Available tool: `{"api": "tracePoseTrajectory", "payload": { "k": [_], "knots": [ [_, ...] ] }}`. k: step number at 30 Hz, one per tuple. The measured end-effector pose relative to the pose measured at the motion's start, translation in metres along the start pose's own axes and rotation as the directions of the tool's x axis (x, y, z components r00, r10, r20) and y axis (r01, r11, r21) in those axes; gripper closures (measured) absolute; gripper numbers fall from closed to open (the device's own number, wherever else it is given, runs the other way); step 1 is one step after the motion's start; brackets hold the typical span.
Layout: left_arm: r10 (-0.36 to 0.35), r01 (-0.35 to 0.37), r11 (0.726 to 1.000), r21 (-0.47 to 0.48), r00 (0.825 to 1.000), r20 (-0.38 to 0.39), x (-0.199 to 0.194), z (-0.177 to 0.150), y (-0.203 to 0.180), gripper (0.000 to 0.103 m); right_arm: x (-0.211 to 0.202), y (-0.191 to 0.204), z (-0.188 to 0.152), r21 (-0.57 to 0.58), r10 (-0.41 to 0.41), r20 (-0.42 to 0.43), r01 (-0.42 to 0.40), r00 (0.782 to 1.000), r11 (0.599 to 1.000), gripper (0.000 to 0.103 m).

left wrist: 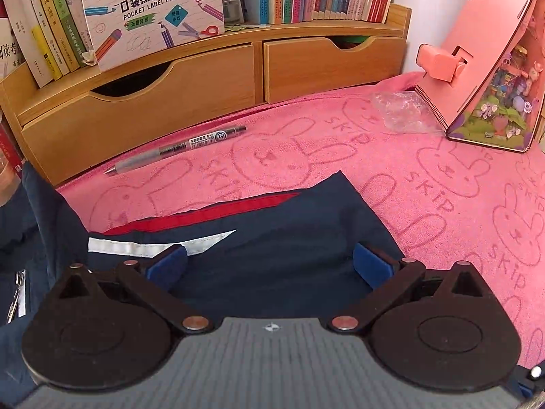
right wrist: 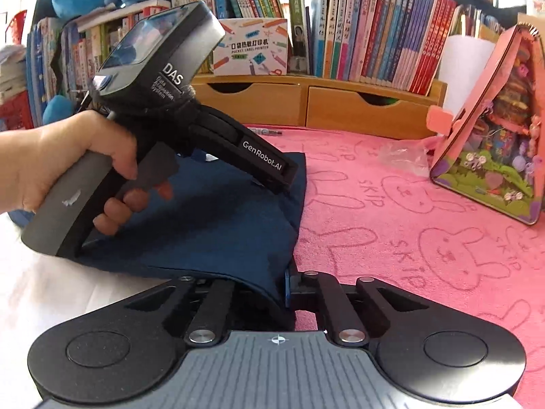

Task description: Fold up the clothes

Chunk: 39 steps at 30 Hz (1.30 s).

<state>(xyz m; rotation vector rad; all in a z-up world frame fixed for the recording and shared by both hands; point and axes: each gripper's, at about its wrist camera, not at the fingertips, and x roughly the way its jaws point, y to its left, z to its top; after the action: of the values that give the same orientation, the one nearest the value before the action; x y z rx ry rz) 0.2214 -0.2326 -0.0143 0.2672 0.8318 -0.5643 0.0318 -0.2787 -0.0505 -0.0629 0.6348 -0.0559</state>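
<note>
Work surface: a pink towel [left wrist: 425, 177] printed with rabbit outlines, laid in front of a wooden desk organiser [left wrist: 204, 81] with two drawers and a row of books [right wrist: 374, 44] on top. A pen [left wrist: 177, 150] lies on the towel just before the drawers. A crumpled clear plastic wrapper [left wrist: 402, 112] sits beside a pink house-shaped display box [left wrist: 483, 78] at the right.

The task item is a navy garment [left wrist: 289, 238] with a red and a white stripe, lying on the left part of the towel. Its left portion runs out of the left wrist view and its near part is covered by the grippers, so its full outline and long axis cannot be determined. One corner points away toward the drawers.

Left gripper [left wrist: 269, 266]: blue pads [left wrist: 369, 266] stand wide apart over the navy cloth, gripping nothing. The right wrist view shows it held by a hand [right wrist: 68, 163], angled downward onto the garment.

Right gripper [right wrist: 272, 293]: jaws closed on the garment's near edge, which arches up from the pinch. Its fingertips are hidden by the cloth.
</note>
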Motion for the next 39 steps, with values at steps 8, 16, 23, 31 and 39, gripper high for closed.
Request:
{"api": "tracePoseTrajectory", "payload": {
  "k": [8, 16, 23, 31, 39],
  "knots": [
    [0.007, -0.007, 1.0, -0.004, 0.998, 0.057, -0.003, -0.008, 0.001, 0.0, -0.033, 0.005, -0.028, 0.028, -0.134, -0.026, 0.135, 0.991, 0.99, 0.098],
    [0.0, 0.0, 1.0, 0.003, 0.994, 0.107, -0.004, -0.014, 0.002, 0.0, -0.035, 0.013, -0.021, 0.046, -0.138, -0.005, 0.138, 0.99, 0.989, 0.07],
    [0.001, -0.001, 1.0, 0.004, 0.992, 0.124, -0.003, -0.014, 0.002, 0.0, 0.007, 0.007, 0.005, 0.092, -0.08, -0.048, 0.084, 0.996, 0.992, 0.088],
    [0.01, -0.01, 1.0, -0.001, 0.99, 0.137, 0.001, -0.011, 0.002, 0.0, -0.009, 0.026, -0.01, -0.003, -0.173, -0.04, 0.173, 0.984, 0.985, 0.099],
    [0.07, -0.073, 0.997, 0.026, 0.992, 0.101, -0.006, 0.004, 0.012, 0.003, -0.014, 0.026, -0.014, -0.004, -0.195, -0.044, 0.195, 0.98, 0.981, 0.095]
  ]
}}
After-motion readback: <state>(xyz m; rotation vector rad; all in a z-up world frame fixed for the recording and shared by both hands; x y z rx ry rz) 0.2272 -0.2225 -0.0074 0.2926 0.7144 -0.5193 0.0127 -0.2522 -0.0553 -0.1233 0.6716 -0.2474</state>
